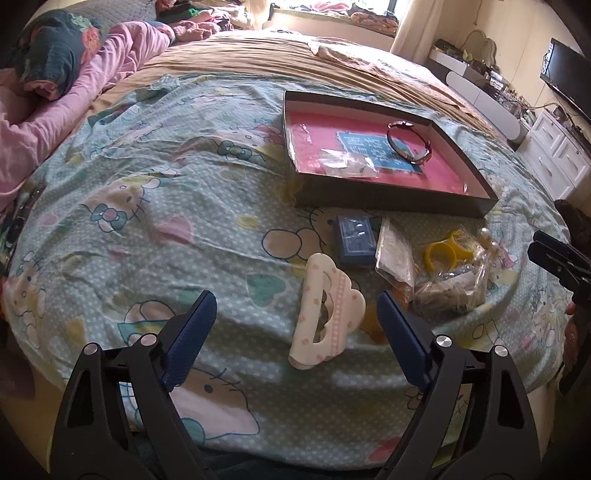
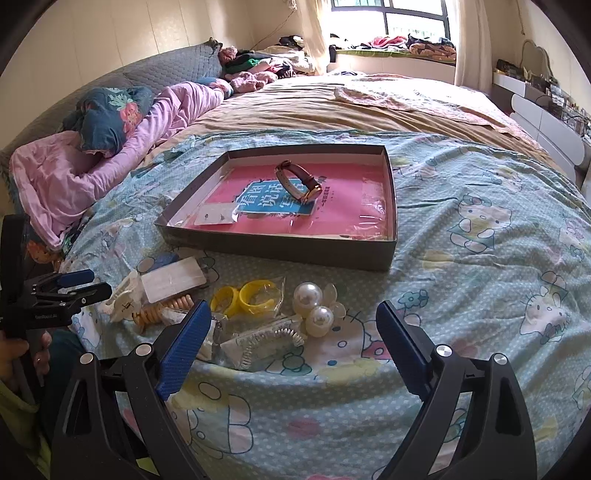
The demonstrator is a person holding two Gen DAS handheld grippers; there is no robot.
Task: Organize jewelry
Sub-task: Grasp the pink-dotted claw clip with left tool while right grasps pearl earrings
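On a bed spread with a pale green cartoon-cat sheet [image 1: 155, 229], the left gripper [image 1: 297, 321], its blue-padded fingers spread wide and holding nothing, hangs over a white cloud-shaped plastic hair claw with pink dots [image 1: 327, 314] that lies between the two fingertips without touching either. The right gripper [image 2: 293, 321], likewise spread wide and empty, hovers above a heap of trinkets: crumpled clear plastic packets with a silvery coiled hair tie [image 2: 266, 341] nearest, two large white pearl-like beads [image 2: 312, 304] just beside them, and a pair of yellow plastic rings [image 2: 245, 295] just behind. Toward the left gripper's side of the heap lie an orange coiled hair tie [image 2: 162, 308], a clear flat packet with a white card [image 2: 171, 282] and a small dark blue box [image 1: 355, 242]. Beyond the heap sits a shallow grey cardboard box lid [image 2: 280, 251] lined with a pink booklet bearing a blue panel of white characters [image 2: 332, 218]. Inside it, a brown leather-strap wristwatch with a gold-toned case [image 2: 299, 184] stands on its edge on the booklet, and a small clear earring packet [image 2: 216, 218] lies near the lid's front wall. Farther off, a tan blanket [image 2: 295, 107] covers the bed, with pink bedding [image 2: 110, 166] bunched along the headboard side and a bright window [image 2: 388, 22] behind.
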